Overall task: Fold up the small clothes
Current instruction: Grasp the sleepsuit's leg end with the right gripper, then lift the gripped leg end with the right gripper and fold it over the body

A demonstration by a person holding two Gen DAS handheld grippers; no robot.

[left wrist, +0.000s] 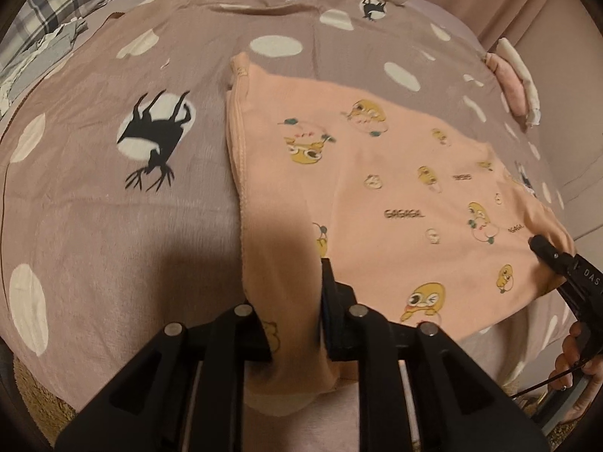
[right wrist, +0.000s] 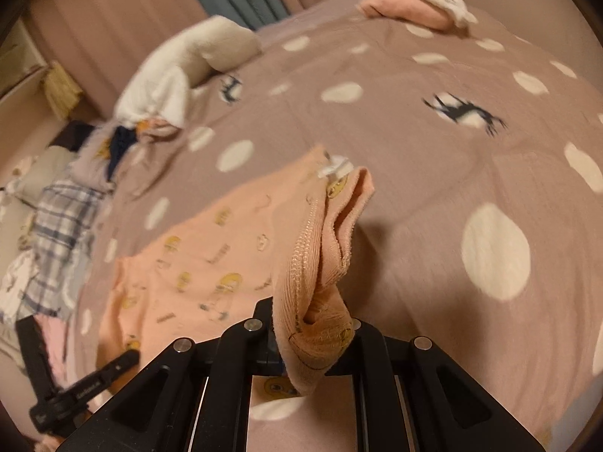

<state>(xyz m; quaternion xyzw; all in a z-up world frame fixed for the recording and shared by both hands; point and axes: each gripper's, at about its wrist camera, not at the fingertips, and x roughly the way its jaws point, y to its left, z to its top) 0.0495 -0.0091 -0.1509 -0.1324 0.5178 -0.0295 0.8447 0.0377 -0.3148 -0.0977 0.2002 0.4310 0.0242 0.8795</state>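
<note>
A peach child's garment (left wrist: 395,196), printed with yellow cartoon chicks and the word "GAGAGA", lies spread across the near half of a bed under a mauve bedspread (left wrist: 113,226) dotted with white ovals and black deer silhouettes. The left tongs (left wrist: 297,301) pinch a hanging fold of the garment at its near left corner, close to the bed's front edge, the cloth draping down between the fingers. The right tongs (right wrist: 312,335) pinch the ribbed, stitched hem at the opposite near corner, lifting it clear of the bedspread so the fabric bunches and curls upward; a white label (right wrist: 335,165) shows at the raised edge. From the left camera the right tongs (left wrist: 554,256) appear at the garment's right edge, the person's right hand (left wrist: 576,350) behind them. Open bedspread stretches left of the garment and beyond its far edge. Along the bed's far edge sit a white plush toy (right wrist: 188,71) and, toward the far right corner, a folded pink-and-white stack (right wrist: 414,3). A plaid cloth (right wrist: 64,226) and other loose clothes crowd the bed's left edge.
</note>
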